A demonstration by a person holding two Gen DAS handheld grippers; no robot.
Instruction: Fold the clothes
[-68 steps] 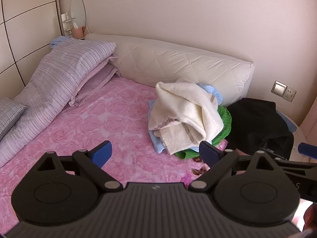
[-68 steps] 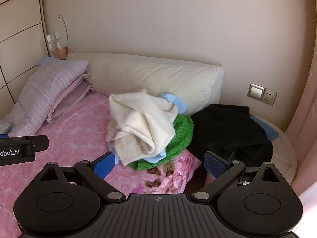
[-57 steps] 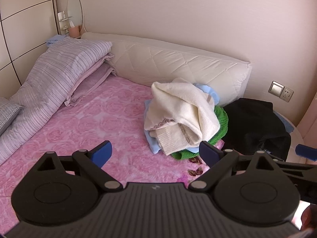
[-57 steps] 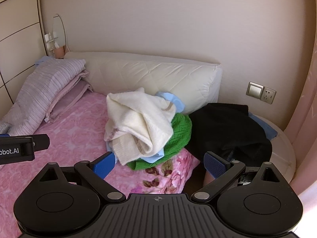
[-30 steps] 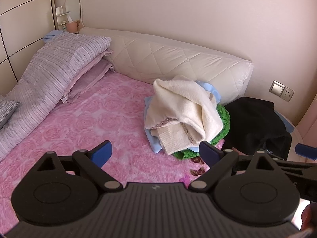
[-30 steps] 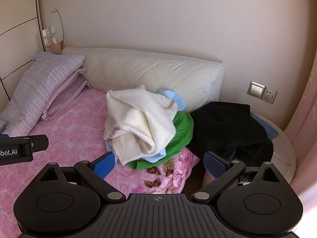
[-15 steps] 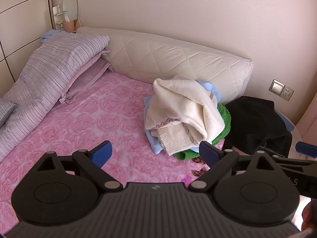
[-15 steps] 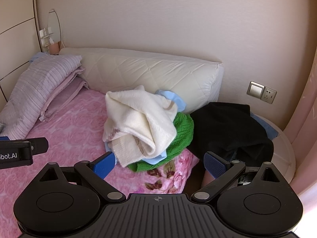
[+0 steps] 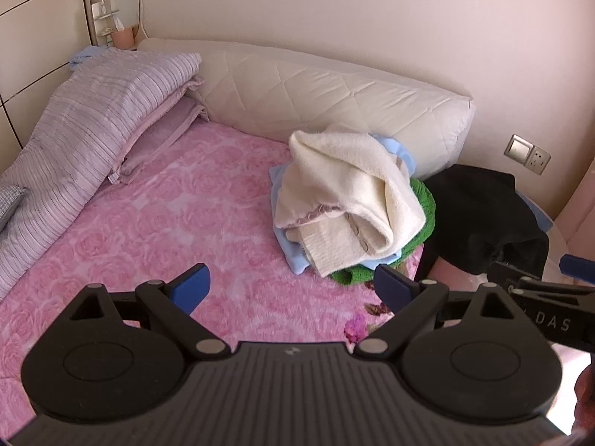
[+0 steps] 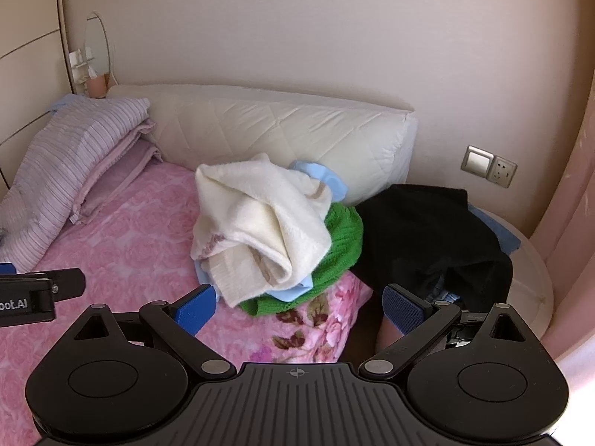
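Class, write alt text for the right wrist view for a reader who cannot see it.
The open right gripper hovers short of a clothes pile on a pink bed: cream sweater on top, green knit beneath. A black garment lies to the right.

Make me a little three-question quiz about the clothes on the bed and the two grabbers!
1. True or false: the cream sweater lies on top of the pile, above the green knit.
2. What is the left gripper holding? A) a sock B) nothing C) the pillow
3. Fill in: the black garment lies off the bed, to the pile's ____ in the right wrist view.

Key
1. True.
2. B. Its jaws stand open and empty; so do those of the right gripper.
3. Right.
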